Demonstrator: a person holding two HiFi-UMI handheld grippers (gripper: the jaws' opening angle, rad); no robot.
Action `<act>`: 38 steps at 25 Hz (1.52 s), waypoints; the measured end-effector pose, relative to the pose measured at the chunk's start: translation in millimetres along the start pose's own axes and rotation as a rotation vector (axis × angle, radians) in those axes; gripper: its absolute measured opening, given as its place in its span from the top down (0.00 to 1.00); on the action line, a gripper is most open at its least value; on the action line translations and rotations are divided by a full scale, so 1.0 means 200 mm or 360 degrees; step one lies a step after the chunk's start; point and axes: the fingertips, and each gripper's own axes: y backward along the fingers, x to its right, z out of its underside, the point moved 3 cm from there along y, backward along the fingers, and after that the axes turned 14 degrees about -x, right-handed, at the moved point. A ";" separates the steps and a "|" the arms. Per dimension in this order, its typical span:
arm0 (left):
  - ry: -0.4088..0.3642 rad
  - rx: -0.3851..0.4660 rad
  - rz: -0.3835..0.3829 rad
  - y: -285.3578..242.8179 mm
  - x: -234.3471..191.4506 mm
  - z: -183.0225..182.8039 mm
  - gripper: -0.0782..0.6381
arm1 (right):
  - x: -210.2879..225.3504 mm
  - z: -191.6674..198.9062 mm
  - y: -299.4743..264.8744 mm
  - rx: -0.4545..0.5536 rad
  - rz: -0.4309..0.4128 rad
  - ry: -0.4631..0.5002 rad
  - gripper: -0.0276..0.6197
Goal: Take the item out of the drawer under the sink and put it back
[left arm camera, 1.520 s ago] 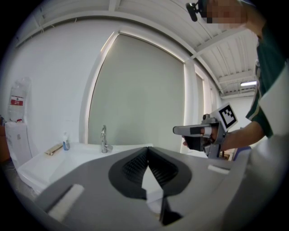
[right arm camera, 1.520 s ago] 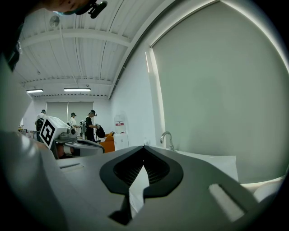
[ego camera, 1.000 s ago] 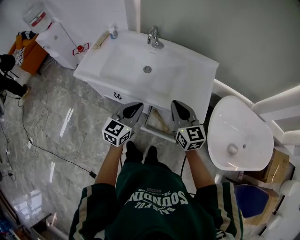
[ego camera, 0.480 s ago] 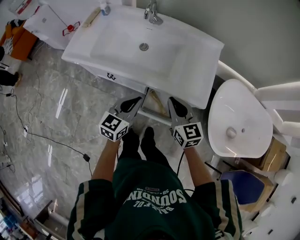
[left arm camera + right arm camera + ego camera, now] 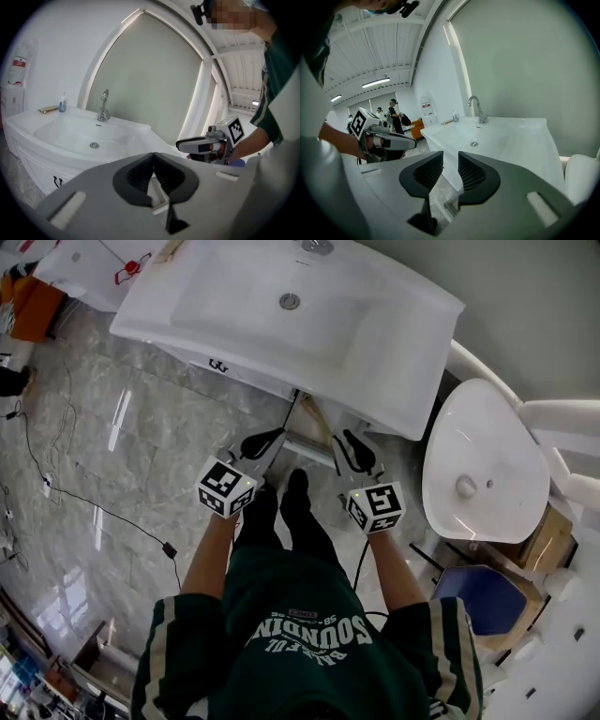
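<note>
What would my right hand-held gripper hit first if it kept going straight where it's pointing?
Most likely the front edge of the open drawer under the sink, though depth is hard to judge. The right hand-held gripper has just been opening its jaws, and nothing is between them.

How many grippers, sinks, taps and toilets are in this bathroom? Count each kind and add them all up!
Grey two-jaw grippers: 2 (left gripper shut; right gripper has just been opening its jaws, with nothing between them)
White sink: 1
Silver tap: 1
White toilet: 1
Total: 5
</note>
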 end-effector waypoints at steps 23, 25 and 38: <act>0.0151 -0.0138 -0.0015 -0.02 -0.06 0.37 0.82 | 0.19 0.64 -0.63 -0.0588 -0.0079 0.0036 0.76; 0.0175 -0.0167 -0.0027 0.00 -0.05 0.44 0.82 | 0.21 0.74 -0.71 -0.0662 -0.0077 0.0049 0.76; 0.0307 -0.0220 -0.0155 0.05 -0.15 0.66 0.82 | 0.43 1.12 -1.16 -0.1035 0.0026 0.0102 0.75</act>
